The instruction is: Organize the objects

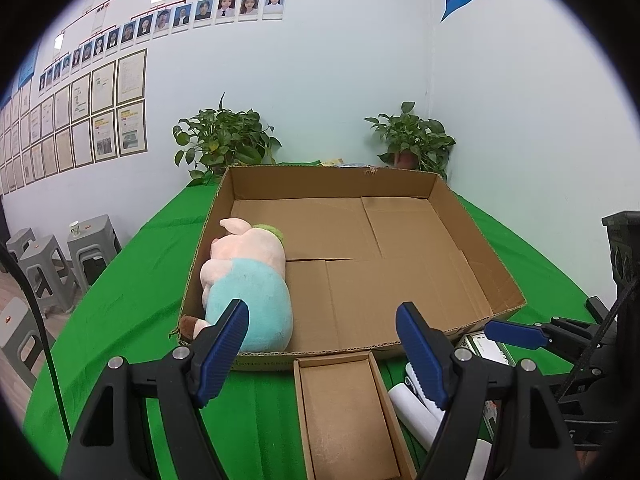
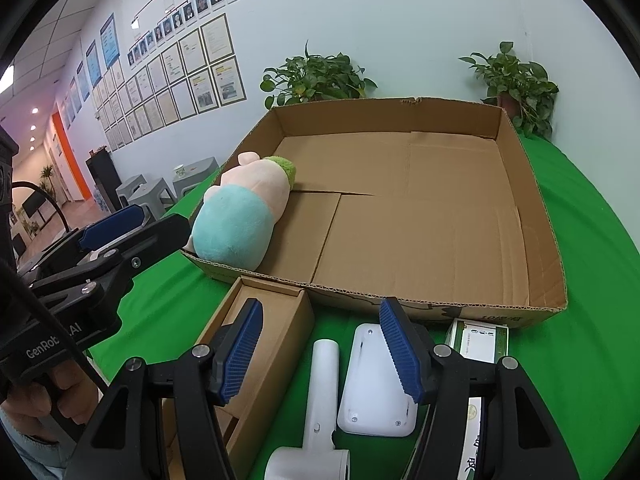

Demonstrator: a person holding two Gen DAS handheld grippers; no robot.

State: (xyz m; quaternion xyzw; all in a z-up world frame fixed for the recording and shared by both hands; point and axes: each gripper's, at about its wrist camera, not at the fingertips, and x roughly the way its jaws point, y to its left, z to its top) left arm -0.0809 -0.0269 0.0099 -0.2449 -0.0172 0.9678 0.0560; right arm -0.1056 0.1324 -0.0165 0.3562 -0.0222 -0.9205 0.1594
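Here, on a counter (image 1: 132, 280) draped in green cloth, a wide, shallow cardboard box (image 1: 472, 248) stands open, empty but for one toy. At far left, grey plastic stools (image 1: 44, 268) line the wall, one of them bearing a paper cup (image 1: 74, 228). Inside the box, hard against its left wall, a plush pig (image 1: 248, 280) in a pale blue shirt lies on its side, its pink head toward the far end.

The left tool (image 1: 322, 354) hovers above the near edge of the box, its blue-padded jaws spread wide with nothing between them. Directly under it, touching the front wall of the big box, sits a small open cardboard carton (image 1: 344, 412), its inside bare.

Just right of the carton, the right-wrist view shows a white handheld device (image 2: 320, 400) with a tube-like handle lying on the cloth, and beside it a white rounded plastic piece (image 2: 372, 380). The right tool (image 2: 322, 354) hangs over these two, jaws apart and gripping nothing; its right pad sits above the rounded piece, though contact cannot be judged.

Farther right, a green-and-white printed packet (image 2: 478, 340) rests against the front of the big box. Two potted plants (image 1: 222, 140) stand behind the box by the pale wall, one at each far corner.
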